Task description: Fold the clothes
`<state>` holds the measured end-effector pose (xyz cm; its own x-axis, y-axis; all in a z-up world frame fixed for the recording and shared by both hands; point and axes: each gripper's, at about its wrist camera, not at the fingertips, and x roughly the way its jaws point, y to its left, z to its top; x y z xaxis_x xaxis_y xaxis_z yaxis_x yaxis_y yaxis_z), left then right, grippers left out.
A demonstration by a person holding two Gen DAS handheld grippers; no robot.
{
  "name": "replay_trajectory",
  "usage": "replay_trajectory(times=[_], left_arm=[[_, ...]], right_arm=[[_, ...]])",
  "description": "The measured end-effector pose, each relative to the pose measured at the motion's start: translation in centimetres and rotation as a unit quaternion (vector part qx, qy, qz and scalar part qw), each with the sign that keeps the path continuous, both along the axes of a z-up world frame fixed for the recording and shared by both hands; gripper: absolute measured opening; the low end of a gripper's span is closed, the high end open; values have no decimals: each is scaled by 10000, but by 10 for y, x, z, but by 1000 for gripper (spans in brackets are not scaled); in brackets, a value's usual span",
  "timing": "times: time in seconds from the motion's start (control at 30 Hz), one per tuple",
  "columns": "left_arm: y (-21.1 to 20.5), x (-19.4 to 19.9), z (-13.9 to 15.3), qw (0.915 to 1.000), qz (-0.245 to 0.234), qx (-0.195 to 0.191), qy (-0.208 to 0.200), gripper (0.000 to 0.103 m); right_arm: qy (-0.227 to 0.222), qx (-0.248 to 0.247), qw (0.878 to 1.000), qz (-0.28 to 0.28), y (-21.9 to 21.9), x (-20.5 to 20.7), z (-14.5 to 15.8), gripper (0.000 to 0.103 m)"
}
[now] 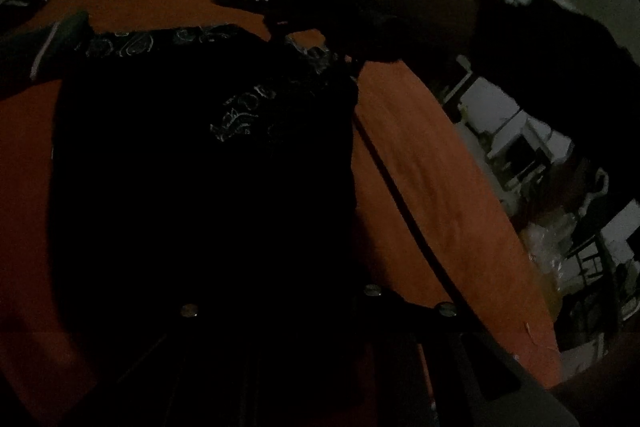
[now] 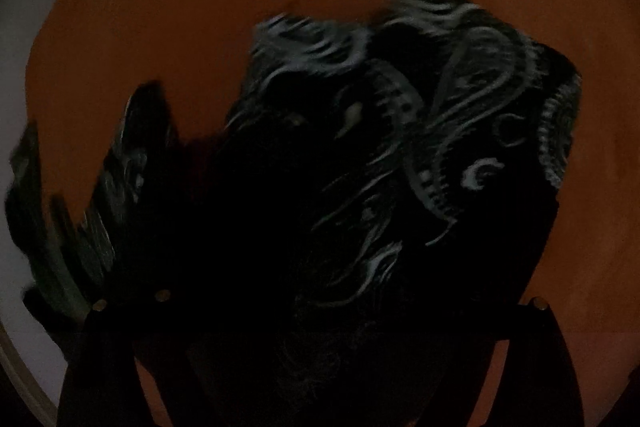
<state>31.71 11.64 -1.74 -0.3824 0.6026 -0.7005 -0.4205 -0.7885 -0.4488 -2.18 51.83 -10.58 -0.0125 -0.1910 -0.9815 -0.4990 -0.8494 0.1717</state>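
Orange bed [image 1: 420,163], gripper [image 2: 320,311] over garment [image 2: 440,147]

The black garment [image 1: 200,167] lay spread on the orange bed sheet [image 1: 420,167], directly ahead of the left claw [image 1: 316,303] and filling most of the space beyond its fingers. It was very dark, with a pale swirling print showing near its middle and along its far edge. Its near edge reached down between the left claw's fingers, though the dimness hid any contact there. At its far right corner, the right claw reached in from the right, just at the cloth. Seen from the right claw [image 2: 320,303], the garment [image 2: 440,147] was bunched and rumpled straight ahead, its white print blurred, running down between the fingers.
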Motion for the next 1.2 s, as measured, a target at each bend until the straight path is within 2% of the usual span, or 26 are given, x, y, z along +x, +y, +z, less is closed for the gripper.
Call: replay_trajectory(times=[0.03, 0.1, 0.17, 0.23, 0.47, 0.6, 0.67, 0.8, 0.83, 0.93, 1.0, 1.03, 1.13, 1.2], left_arm=[[0, -1, -1, 10000, 4, 4, -42, 13], [-1, -1, 0, 10000, 12, -8, -56, 13], [-6, -1, 0, 10000, 21, -9, -64, 13], [-11, -1, 0, 10000, 50, 2, -70, 13], [-17, 4, -1, 10000, 53, 2, -45, 13], [-20, 13, 2, 9997, 140, -112, 192, 13], [-25, 14, 0, 9992, 264, -198, 234, 13], [-47, 22, -5, 9985, 529, -28, 164, 13], [-53, 25, -7, 9982, 573, 108, 125, 13], [-65, 33, -8, 9971, 599, 466, 104, 13], [-67, 40, -4, 9964, 506, 655, 196, 13], [-66, 43, 0, 9956, 454, 780, 263, 13], [-59, 51, 13, 9934, 190, 1006, 521, 13], [-48, 55, 21, 9926, -79, 986, 706, 13]], right_arm=[[-72, 143, 9998, 147, -7, -3, 0, 87], [-133, 566, 9979, 296, -17, -8, -2, 72], [-2, 850, 9943, 648, -27, -9, 6, 27], [197, 824, 9935, 756, -28, -3, 21, 7], [790, 184, 9959, 401, -9, 27, 53, 4], [1294, -527, 9899, 242, -9, 43, 81, 4], [1507, -637, 9857, 393, -26, 28, 99, 4], [1797, -564, 9758, 1114, -98, 0, 133, 3], [1820, -477, 9736, 1295, -125, -12, 127, 3], [1782, 119, 9649, 1928, -168, -24, 139, 3], [1916, 599, 9509, 2355, -202, -17, 148, 3], [1933, 669, 9486, 2414, -206, -7, 156, 3], [2021, 426, 9571, 2034, -175, 19, 160, 3], [2122, 309, 9638, 1586, -136, 39, 161, 3]])
